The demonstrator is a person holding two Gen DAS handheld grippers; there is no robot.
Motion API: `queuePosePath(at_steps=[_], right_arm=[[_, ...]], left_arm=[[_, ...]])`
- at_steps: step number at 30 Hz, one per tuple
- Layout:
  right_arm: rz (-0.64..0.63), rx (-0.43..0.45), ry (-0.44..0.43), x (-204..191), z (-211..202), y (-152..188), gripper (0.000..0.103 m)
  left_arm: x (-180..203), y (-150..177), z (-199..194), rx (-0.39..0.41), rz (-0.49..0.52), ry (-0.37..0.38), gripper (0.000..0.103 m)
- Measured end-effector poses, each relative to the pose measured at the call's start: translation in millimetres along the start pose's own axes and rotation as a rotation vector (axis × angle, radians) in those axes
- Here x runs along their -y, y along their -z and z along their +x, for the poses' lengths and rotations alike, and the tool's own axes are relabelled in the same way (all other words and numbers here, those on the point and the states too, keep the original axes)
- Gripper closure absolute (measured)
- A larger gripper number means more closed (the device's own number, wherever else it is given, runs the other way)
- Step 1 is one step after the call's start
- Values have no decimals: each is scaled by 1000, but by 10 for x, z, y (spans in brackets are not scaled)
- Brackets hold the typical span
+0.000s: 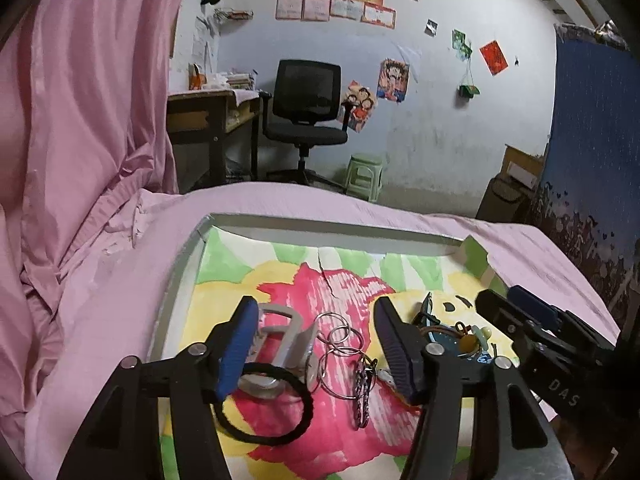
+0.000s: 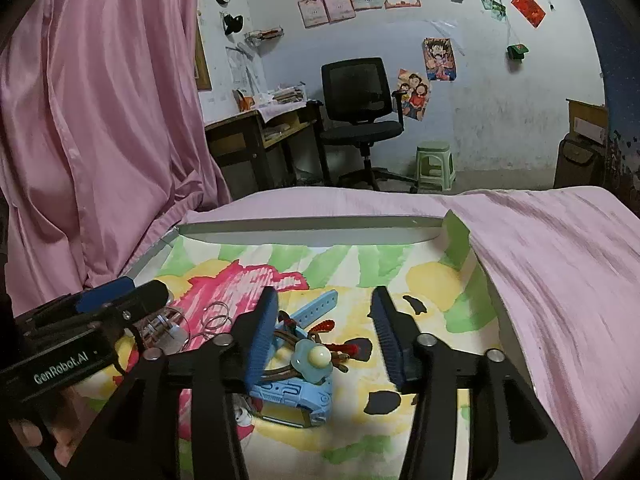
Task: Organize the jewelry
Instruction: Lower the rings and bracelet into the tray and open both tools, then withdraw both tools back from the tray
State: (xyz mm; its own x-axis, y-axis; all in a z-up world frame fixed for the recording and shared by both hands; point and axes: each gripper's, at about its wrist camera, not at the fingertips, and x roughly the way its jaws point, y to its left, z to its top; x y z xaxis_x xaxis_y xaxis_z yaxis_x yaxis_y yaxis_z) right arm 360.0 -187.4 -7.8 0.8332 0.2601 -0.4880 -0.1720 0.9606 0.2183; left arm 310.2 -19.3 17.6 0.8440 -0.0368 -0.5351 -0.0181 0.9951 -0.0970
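Left hand-held gripper (image 1: 316, 344) wide, "GenRobot.AI", right hand-held gripper (image 2: 324, 336) wide, "DAS"

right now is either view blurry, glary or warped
Left wrist view: dim room light, straight tray rim bows from fisheye, thin silver wire rings fairly sharp, no glare. Right wrist view: same bowing, pink bedsheet smears toward the edge, light blue plastic watch reads clearly.

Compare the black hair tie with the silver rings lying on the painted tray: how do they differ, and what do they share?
The black hair tie is one thick, dark, matte loop; the silver rings are several thin, shiny loops that overlap. The hair tie is the widest single loop and lies nearer the camera; the rings lie further in. Both are round, lie flat on the painted tray and are ungripped.
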Motion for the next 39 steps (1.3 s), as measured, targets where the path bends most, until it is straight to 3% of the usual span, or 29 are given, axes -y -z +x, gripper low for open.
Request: queuePosePath(at_steps=[5, 15, 25, 39], right_arm=[[6, 43, 2, 11, -173, -10, 47], [24, 146, -2, 20, -646, 16, 20], [17, 209, -19, -67, -1261, 183, 3], [-34, 253, -25, -179, -2047, 587, 1]], left_arm=[[-50, 5, -139, 37, -14, -12, 36], [-143, 134, -667, 152, -48, -30, 6], [-103, 433, -1399, 253, 5, -33, 1], [-53, 886, -2058, 294, 6, -10, 0]])
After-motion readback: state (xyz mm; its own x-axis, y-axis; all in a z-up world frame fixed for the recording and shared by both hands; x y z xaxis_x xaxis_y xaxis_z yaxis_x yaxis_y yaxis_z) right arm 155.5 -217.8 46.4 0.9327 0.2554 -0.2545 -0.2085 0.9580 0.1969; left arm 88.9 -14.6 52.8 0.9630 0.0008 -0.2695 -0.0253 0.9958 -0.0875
